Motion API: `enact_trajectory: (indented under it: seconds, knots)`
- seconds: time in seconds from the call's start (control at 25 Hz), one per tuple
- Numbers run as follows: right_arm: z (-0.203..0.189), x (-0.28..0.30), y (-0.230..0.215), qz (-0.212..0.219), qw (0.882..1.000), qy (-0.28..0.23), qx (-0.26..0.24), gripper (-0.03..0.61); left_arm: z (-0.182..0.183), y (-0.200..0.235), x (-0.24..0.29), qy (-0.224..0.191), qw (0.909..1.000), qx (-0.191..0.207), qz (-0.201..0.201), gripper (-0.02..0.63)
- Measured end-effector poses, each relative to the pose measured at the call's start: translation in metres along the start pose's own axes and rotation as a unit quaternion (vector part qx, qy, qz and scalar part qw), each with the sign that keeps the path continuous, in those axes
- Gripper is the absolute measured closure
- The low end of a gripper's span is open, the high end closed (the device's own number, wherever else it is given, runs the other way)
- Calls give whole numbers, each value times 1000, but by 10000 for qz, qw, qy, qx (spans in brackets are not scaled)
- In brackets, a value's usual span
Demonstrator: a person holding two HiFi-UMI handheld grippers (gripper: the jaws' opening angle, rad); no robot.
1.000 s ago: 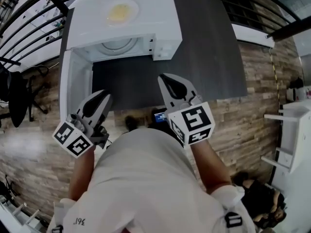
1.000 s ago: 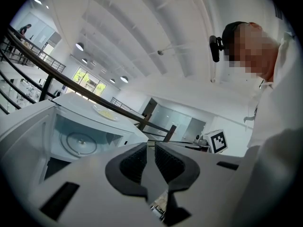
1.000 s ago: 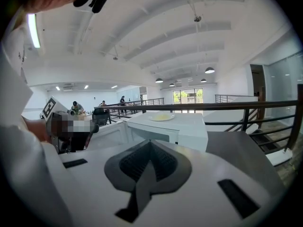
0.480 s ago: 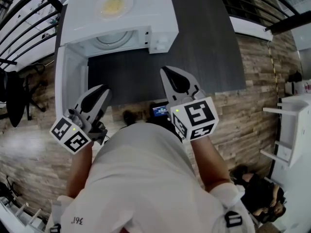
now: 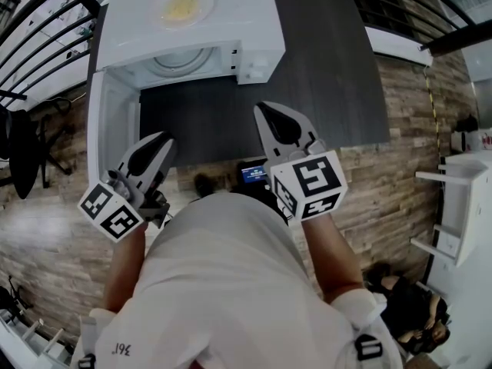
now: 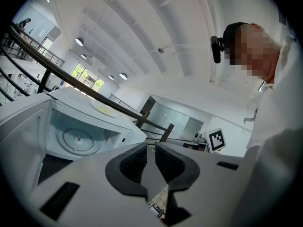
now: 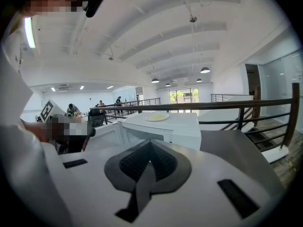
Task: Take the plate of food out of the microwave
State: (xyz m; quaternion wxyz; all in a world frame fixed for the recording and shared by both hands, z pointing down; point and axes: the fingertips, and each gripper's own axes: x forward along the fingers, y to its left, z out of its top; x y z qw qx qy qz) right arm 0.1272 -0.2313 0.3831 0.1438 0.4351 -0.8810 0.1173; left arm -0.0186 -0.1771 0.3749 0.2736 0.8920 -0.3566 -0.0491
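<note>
Item 1. Round white plate of yellow food [image 5: 183, 6]: it stands on the flat roof of the microwave, towards the far left corner. Nothing touches it, and it is well apart from both tongs. It also shows in the left gripper view [image 6: 105, 109] and in the right gripper view [image 7: 156, 117].

Item 2. White box-shaped microwave oven [image 5: 238, 29]: it sits at the far left of the tabletop. Its white door [image 5: 108, 121] is swung wide open to the left. In the cavity lies a round glass turntable [image 5: 178, 61] with nothing on it.

Item 3. Dark grey rectangular tabletop [image 5: 323, 75]: it carries the microwave. The near and right parts are bare.

Item 4. Left gripper [image 5: 163, 143]: it is held near the person's body, just by the near end of the open door, with its tip pointing far. Its black ribbed tongs are released, parted by a narrow slit, with nothing between them. Its white cube with black square markers [image 5: 111, 211] sits at the near end.

Item 5. Right gripper [image 5: 265, 114]: it is held over the near edge of the tabletop, to the right of the microwave's opening. Its tongs are clenched together on nothing. Its marker cube [image 5: 309, 184] faces up.

Item 6. Person in a white short-sleeved shirt [image 5: 223, 283]: they fill the near middle of the head view.

Item 7. Surroundings: there is a brown wood-plank floor [image 5: 384, 183] below, and a black metal railing [image 7: 227, 104] beyond the tabletop.
</note>
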Motion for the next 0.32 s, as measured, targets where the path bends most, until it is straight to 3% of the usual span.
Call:
enact_trajectory:
  seconds: [0.32]
  knots:
    - [3,5,3,79,9999,28,-121,578,1,1,-1,-10,10000,-55,2,555]
